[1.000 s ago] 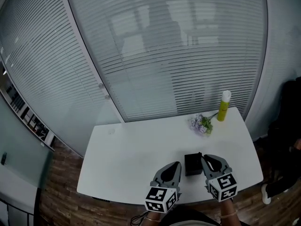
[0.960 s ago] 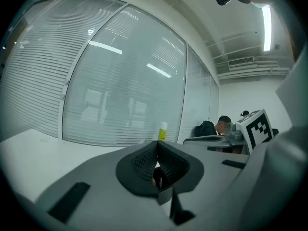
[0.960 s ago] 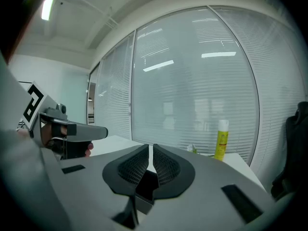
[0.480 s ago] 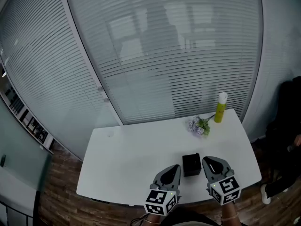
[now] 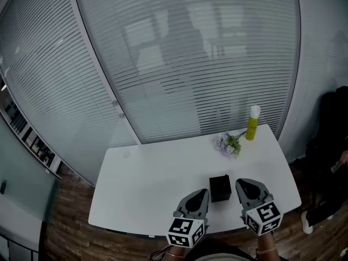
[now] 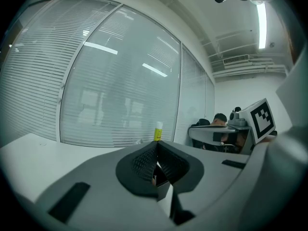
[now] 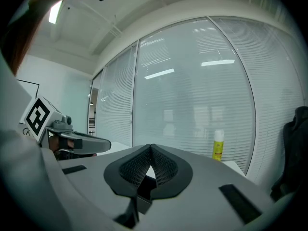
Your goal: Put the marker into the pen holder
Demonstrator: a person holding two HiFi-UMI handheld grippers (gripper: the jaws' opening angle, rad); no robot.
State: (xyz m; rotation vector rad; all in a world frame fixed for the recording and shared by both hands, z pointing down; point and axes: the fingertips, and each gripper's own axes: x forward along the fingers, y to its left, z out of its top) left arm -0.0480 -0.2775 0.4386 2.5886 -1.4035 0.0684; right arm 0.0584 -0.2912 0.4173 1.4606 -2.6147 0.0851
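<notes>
- Standing on the white rectangular table, near its front edge, is the small black cube-shaped pen holder. It is upright and sits between the two grippers' tips.
- Marker: can't be made out in any view, and the pen holder's inside is too dark and small to read.
- Left gripper: grey jaws pressed together at the tips and gripping nothing. It hovers over the table's front edge, with its tip just beside the holder's left side.
- Right gripper: jaws have just been closing and now meet with nothing between them. Its tip is just beside the holder's right side, and contact can't be told.
- Both point away from the person, toward the wall.
- Black-and-white marker cubes ride at the rear of both grippers.
- Yellow bottle with white cap: upright at the table's far right corner, well apart from the holder.
- Small bunch of pale purple flowers: lying just beside the bottle, on its left.
- Glass wall with grey horizontal blinds: runs behind the table.
</notes>
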